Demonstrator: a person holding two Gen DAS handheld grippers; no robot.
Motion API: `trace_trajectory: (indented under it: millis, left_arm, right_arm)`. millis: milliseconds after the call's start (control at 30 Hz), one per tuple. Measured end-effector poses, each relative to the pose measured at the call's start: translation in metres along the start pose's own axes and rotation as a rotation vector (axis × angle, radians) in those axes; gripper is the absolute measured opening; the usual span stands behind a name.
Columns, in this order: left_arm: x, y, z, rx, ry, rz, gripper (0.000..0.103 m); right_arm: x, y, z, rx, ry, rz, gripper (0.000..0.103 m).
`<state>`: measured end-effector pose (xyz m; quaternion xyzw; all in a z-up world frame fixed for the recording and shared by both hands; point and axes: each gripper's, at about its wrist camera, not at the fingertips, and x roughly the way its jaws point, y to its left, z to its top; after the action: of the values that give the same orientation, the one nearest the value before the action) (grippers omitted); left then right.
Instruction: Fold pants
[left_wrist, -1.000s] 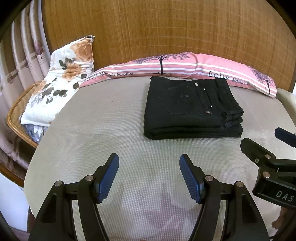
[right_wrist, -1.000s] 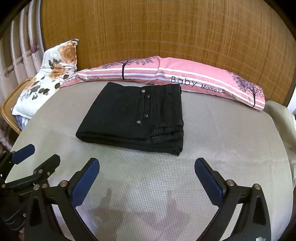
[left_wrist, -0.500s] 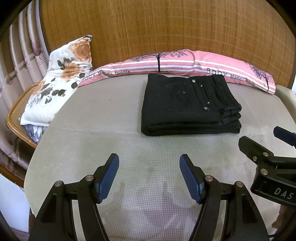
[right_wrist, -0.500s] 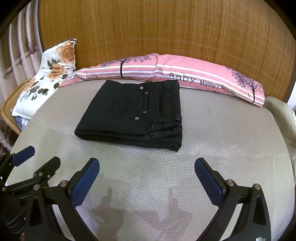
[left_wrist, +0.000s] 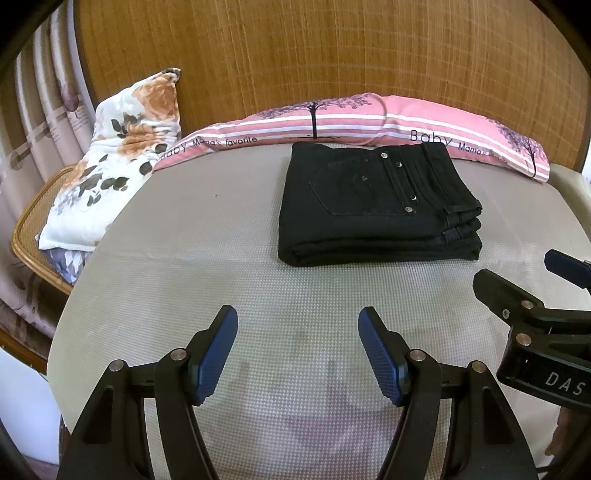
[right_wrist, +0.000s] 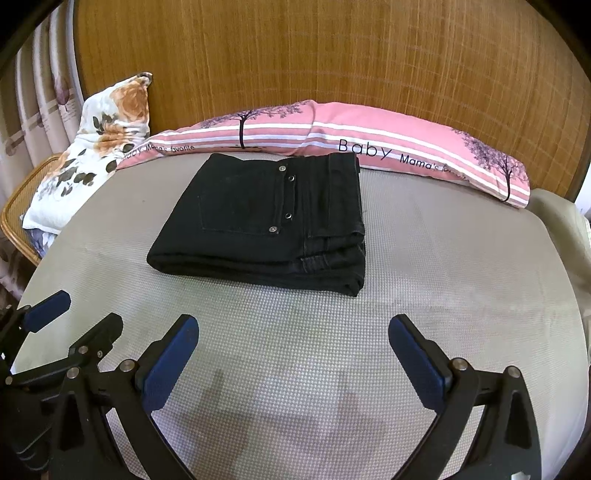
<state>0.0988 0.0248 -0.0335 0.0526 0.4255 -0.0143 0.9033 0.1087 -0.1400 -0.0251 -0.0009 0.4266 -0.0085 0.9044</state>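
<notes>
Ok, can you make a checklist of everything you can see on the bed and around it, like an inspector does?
Surface: grey textured mat, flat, faint stains near the grippers.
Job's things: black pants folded into a neat rectangle, back pocket and rivets facing up, lying near the far edge.
Clutter: long pink pillow along the far edge, just behind the pants; floral pillow propped at the far left corner.
Grippers: left gripper open, empty, above the mat; right gripper open wider, empty, beside it.
Cables: nothing seen.
Surroundings: woven bamboo wall behind; curtain and rattan chair at left.
</notes>
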Motion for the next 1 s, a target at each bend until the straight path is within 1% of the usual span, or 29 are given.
trace_trajectory:
  millis: [1000]
  left_arm:
    - [0.0083, 0.0019, 0.0004, 0.012, 0.014, -0.001, 0.068]
  right_arm:
    - [0.007, -0.0017, -0.0013, -0.003, 0.025, 0.004, 0.102]
